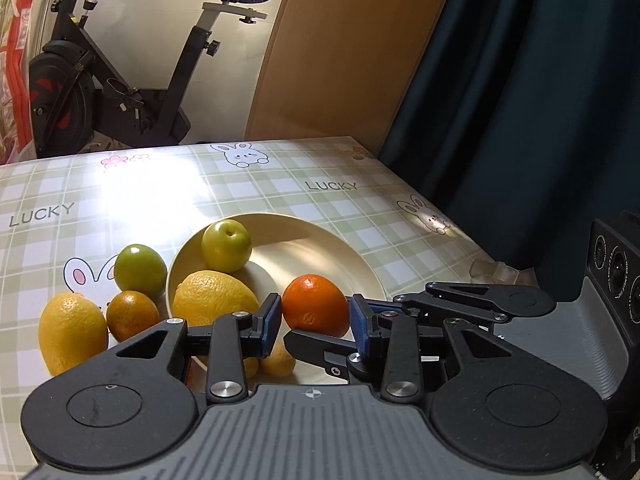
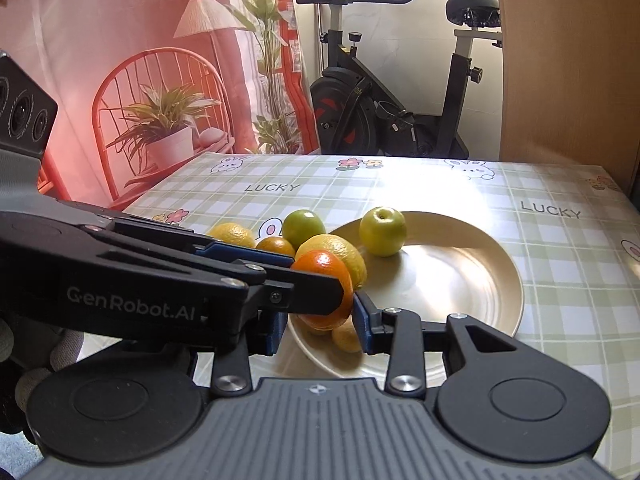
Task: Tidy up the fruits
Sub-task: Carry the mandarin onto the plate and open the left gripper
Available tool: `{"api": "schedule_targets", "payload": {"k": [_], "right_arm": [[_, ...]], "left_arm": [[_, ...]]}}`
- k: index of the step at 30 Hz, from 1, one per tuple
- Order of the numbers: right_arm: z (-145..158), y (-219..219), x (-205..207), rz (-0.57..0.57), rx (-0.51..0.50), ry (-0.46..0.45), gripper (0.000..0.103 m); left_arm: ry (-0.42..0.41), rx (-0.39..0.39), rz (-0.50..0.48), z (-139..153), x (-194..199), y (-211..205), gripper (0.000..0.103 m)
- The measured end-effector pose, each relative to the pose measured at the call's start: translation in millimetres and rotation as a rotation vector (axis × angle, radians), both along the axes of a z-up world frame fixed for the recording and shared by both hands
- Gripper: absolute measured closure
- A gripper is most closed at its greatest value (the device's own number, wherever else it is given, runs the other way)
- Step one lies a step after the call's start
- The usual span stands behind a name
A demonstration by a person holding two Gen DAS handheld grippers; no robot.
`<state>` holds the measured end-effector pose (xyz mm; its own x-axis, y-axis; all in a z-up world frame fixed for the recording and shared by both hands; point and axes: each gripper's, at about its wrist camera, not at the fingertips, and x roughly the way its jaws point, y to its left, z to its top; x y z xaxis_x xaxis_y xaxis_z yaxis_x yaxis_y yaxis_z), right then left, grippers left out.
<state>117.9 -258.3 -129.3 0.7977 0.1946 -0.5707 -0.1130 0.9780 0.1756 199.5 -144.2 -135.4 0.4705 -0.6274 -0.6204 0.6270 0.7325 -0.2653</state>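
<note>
— What have I got in the left gripper (image 1: pixel 316 320)?

— One round orange (image 1: pixel 315 305) with a pebbled, glossy peel, pinched between the blue pads (image 1: pixel 271 322) and lifted above the plate's (image 1: pixel 360 258) six o'clock edge. My right gripper (image 2: pixel 320 330) is closed on that same orange from the other side, crossing under the left one.

— And the plate?

— Cream, round, shallow and smooth. On it I count one waxy green apple (image 1: pixel 226 246) at eleven o'clock, one big dimpled lemon (image 1: pixel 214 300) at nine, and one small yellow fruit (image 1: pixel 278 362) at six, half hidden.

— Off the plate?

— Three in a bunch at its nine o'clock, on the table (image 1: pixel 160 192) with its shiny green-checked cloth: a second green apple (image 1: pixel 140 270), a second big lemon (image 1: pixel 72 332) and a duller small orange (image 1: pixel 132 314). The last two are touching.
</note>
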Motion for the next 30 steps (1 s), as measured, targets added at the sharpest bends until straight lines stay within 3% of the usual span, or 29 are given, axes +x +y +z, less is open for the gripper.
{"api": "schedule_targets", "payload": {"k": [5, 10, 14, 18, 30], "right_arm": [[-8.0, -22.2, 14.5, -0.033, -0.024, 0.002, 0.065], [-27.1, -46.7, 25.2, -0.084, 0.058, 0.043, 0.065], [-38.2, -57.8, 34.8, -0.110, 0.067, 0.070, 0.066], [-43.1, -62.6, 43.7, -0.122, 0.054, 0.081, 0.066], [-39.1, -61.2, 65.5, -0.208, 0.020, 0.069, 0.061]], "left_arm": [[0.039, 0.041, -0.013, -13.9, 17.7, -29.0, 0.063], [0.063, 0.094, -0.019, -29.8, 32.4, -49.0, 0.063], [0.075, 0.118, -0.008, -37.2, 41.8, -55.3, 0.063], [0.051, 0.145, 0.006, -37.8, 48.7, -64.1, 0.063], [0.036, 0.104, 0.044, -27.2, 61.0, -58.9, 0.062]]}}
